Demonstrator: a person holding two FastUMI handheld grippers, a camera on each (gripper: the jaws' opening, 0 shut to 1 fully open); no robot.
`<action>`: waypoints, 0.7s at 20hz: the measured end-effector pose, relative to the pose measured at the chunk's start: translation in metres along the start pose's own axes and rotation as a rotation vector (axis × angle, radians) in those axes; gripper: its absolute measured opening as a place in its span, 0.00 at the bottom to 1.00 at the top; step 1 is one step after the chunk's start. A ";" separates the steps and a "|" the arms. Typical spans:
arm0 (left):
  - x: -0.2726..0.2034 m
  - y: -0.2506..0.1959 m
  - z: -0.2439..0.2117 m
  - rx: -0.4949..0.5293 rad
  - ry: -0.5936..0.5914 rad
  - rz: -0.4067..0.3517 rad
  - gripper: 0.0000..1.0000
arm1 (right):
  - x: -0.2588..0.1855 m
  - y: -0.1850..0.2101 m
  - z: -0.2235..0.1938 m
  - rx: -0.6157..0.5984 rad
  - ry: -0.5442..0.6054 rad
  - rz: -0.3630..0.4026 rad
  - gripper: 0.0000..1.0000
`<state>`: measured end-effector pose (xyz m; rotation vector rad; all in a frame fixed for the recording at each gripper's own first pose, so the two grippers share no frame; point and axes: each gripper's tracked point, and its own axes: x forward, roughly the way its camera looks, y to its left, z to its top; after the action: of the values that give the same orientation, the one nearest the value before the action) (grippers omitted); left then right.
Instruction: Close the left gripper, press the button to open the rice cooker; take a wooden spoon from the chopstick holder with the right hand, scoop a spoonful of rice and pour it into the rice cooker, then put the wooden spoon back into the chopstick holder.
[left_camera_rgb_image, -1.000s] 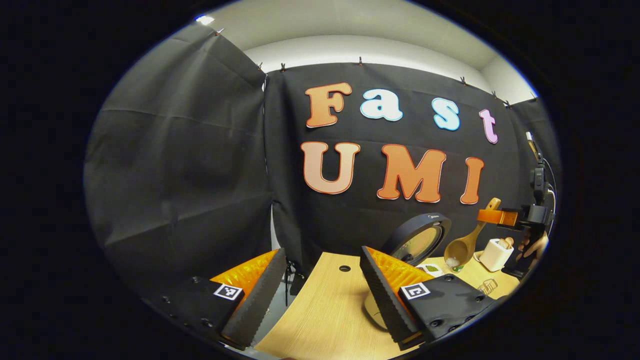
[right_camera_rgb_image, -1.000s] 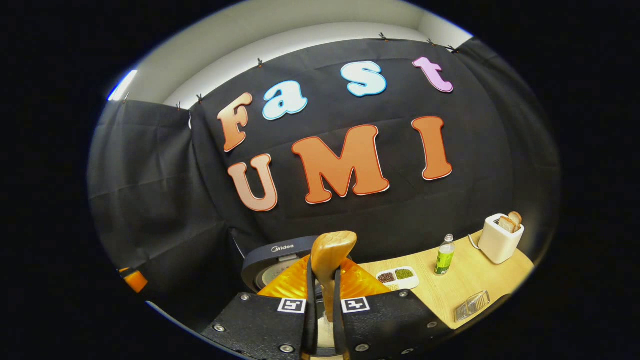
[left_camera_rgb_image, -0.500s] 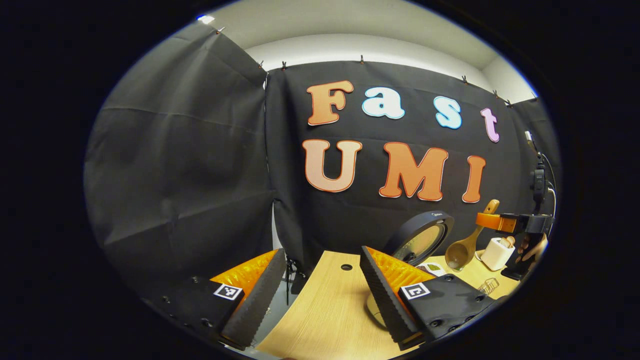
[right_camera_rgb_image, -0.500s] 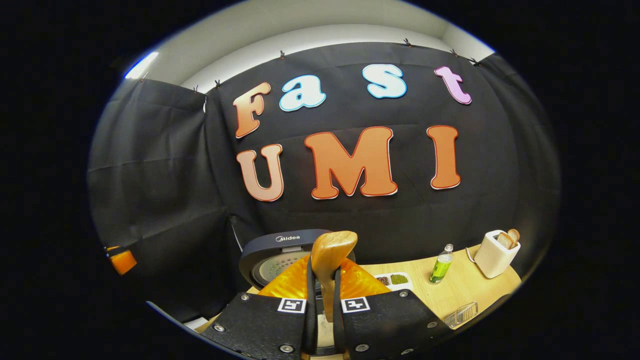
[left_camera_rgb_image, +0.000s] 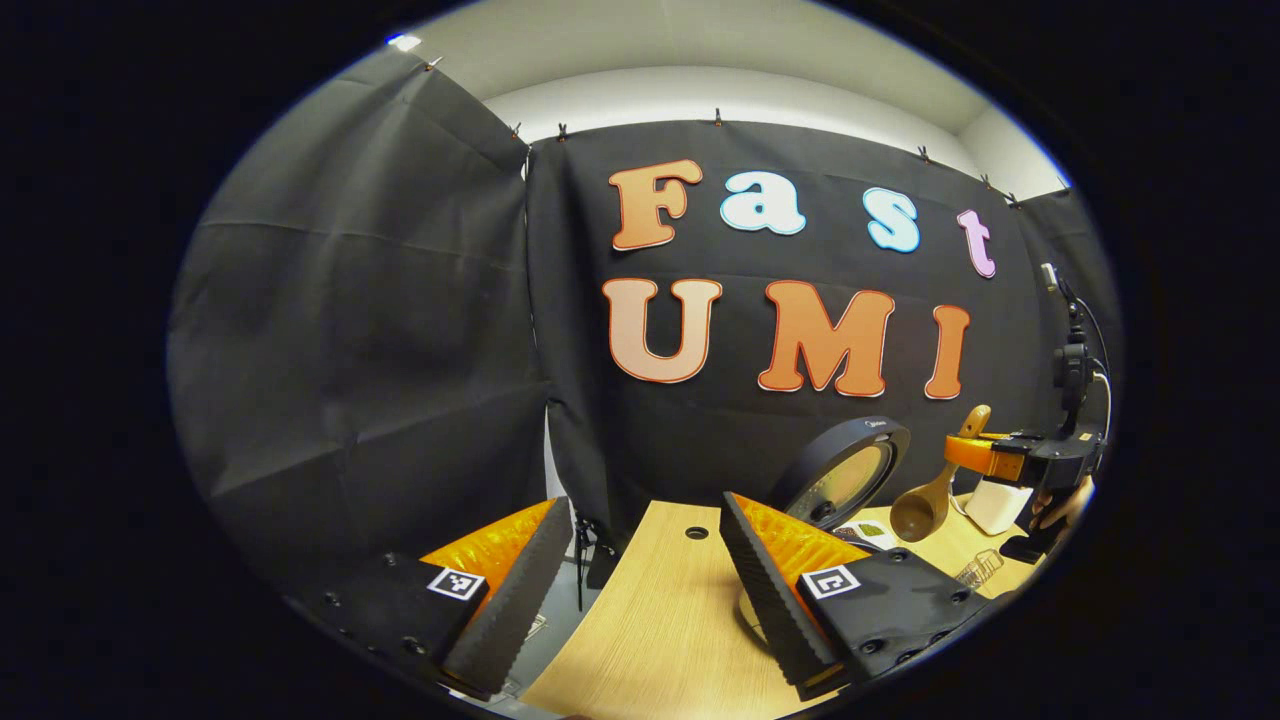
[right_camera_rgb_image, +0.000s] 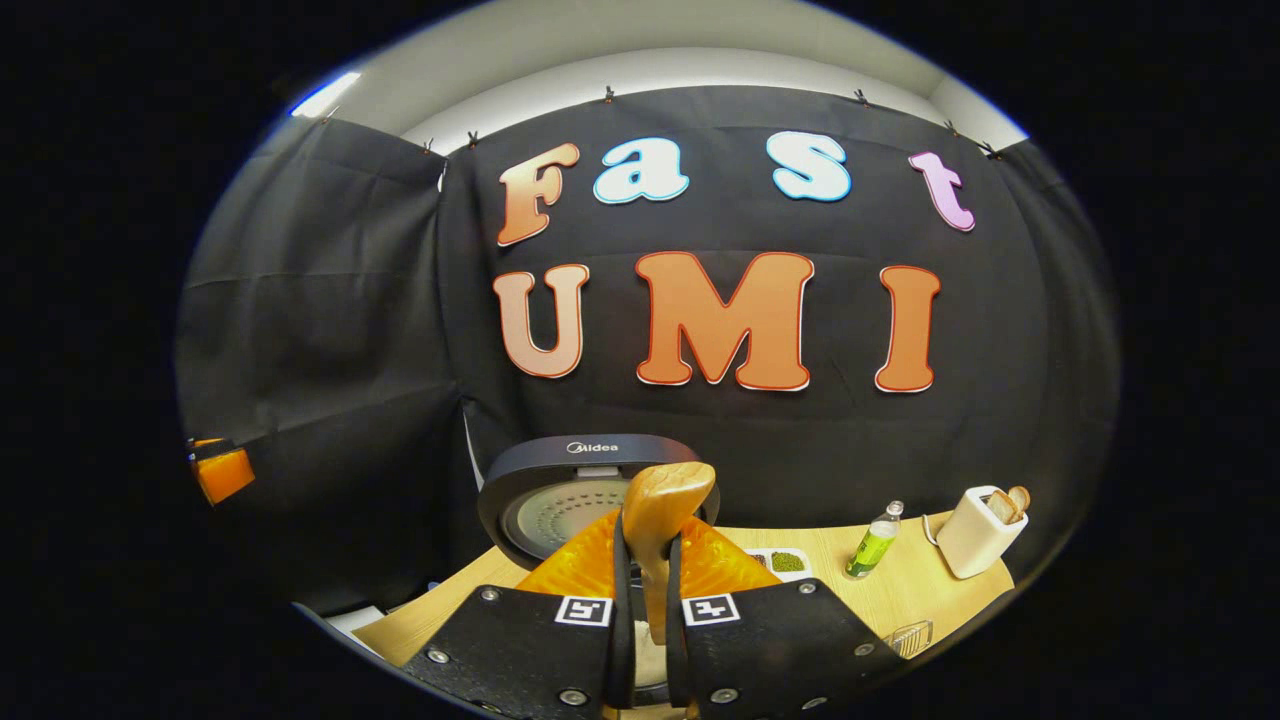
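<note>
Your wooden spoon (right_camera_rgb_image: 662, 545) sat clamped by its handle between the two fingers of your right gripper (right_camera_rgb_image: 648, 625), the handle's rounded end standing up just above the jaws. In the left gripper view the same spoon (left_camera_rgb_image: 925, 505) hung in the air over the right part of the table (left_camera_rgb_image: 660, 620), bowl down and tilted, close beside the raised lid of the rice cooker (left_camera_rgb_image: 840, 470). From there I could not tell whether any rice lay in the bowl.

The spoon looked stiff and light, smooth varnished wood, so I judge it would neither bend nor break but could twist or slide in a loose pinch. You took it high on the handle, well away from the bowl; that leaves the bowl free to tip, though a loaded bowl far from the grip would pull it round.

In the right gripper view the cooker's open lid (right_camera_rgb_image: 590, 480) stood just behind your fingers, inner face toward you.

Your left gripper (left_camera_rgb_image: 640, 585) held nothing; its jaws stood wide over the table's near left edge.

Farther right along the table stood a green bottle (right_camera_rgb_image: 872, 545) and a white toaster (right_camera_rgb_image: 975, 530) with bread in it, and a small dish (right_camera_rgb_image: 785, 562) lay between cooker and bottle.
</note>
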<state>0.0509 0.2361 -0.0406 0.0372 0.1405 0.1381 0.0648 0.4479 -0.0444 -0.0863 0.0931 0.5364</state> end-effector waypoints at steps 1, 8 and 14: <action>-0.001 0.001 0.000 -0.002 0.001 -0.002 0.97 | -0.001 0.002 -0.001 -0.021 -0.001 0.003 0.12; -0.002 0.008 -0.003 -0.010 0.005 -0.004 0.97 | -0.002 0.011 -0.008 -0.113 -0.011 0.015 0.12; -0.002 0.012 -0.001 -0.019 -0.001 -0.001 0.97 | -0.008 -0.024 0.000 0.096 -0.030 -0.017 0.11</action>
<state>0.0467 0.2478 -0.0410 0.0184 0.1381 0.1388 0.0701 0.4232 -0.0420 0.0149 0.0890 0.5155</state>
